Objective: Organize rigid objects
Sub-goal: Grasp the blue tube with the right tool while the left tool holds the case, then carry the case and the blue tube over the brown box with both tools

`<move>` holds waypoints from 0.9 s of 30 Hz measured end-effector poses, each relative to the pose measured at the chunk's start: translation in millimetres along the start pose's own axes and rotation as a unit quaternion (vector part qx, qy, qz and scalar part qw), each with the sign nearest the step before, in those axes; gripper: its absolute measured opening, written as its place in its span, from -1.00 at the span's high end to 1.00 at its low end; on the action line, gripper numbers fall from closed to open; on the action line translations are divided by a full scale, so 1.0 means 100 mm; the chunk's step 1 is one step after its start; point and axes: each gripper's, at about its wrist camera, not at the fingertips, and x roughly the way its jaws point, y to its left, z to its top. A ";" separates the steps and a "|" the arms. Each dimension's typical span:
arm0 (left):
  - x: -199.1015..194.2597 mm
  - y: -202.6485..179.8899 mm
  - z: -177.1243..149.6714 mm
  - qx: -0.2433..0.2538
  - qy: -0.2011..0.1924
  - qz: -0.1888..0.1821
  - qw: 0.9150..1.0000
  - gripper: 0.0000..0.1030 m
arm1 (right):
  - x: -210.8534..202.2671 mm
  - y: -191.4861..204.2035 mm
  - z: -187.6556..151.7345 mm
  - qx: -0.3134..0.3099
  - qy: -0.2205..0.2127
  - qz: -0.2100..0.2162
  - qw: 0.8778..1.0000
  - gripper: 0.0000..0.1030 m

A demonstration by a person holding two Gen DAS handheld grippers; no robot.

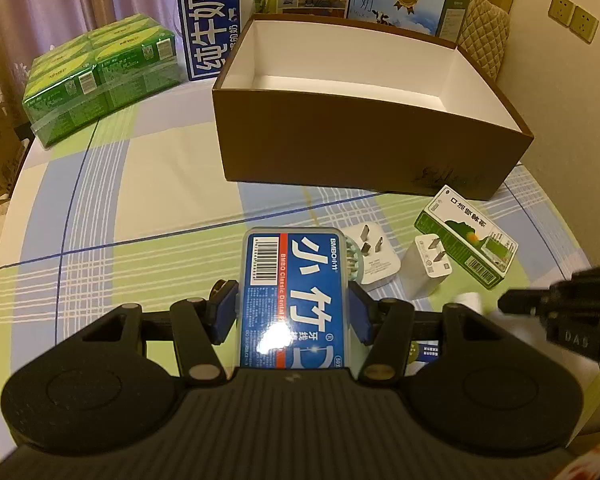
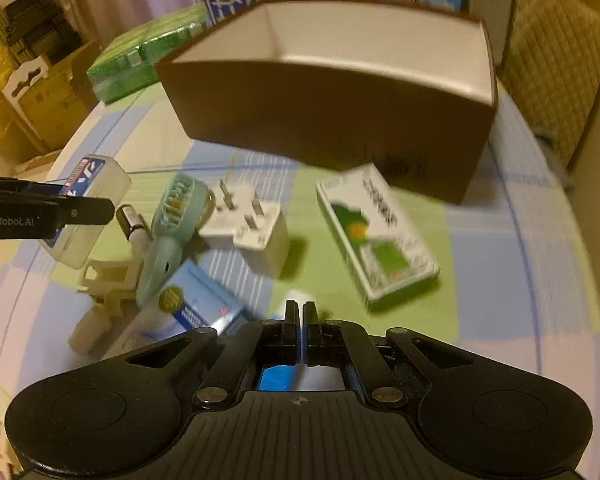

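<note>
The left tool [image 1: 294, 306] is clamped on a blue floss box [image 1: 294, 292] above the bench [image 1: 140, 200], facing the brown box [image 1: 364, 148], while the right tool [image 2: 301, 312] is pressed together, empty.

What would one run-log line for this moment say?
left gripper: shut on dental floss box, lifted | right gripper: shut, empty | brown box: nothing visible inside | plug adapters, green carton: on table
</note>
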 end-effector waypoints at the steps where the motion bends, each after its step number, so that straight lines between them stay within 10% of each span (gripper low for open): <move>1: 0.00 0.01 -0.01 -0.002 0.002 0.002 1.000 -0.02 | 0.03 -0.03 -0.03 0.016 0.005 0.005 1.000 0.97; 6: 0.00 0.08 -0.06 -0.013 0.007 0.010 1.000 -0.02 | 0.16 -0.11 -0.12 0.068 0.033 0.022 0.997 0.45; 27: -0.12 0.26 -0.29 -0.039 0.013 0.031 0.999 -0.02 | 0.45 0.07 -0.07 0.088 0.025 -0.033 0.995 0.47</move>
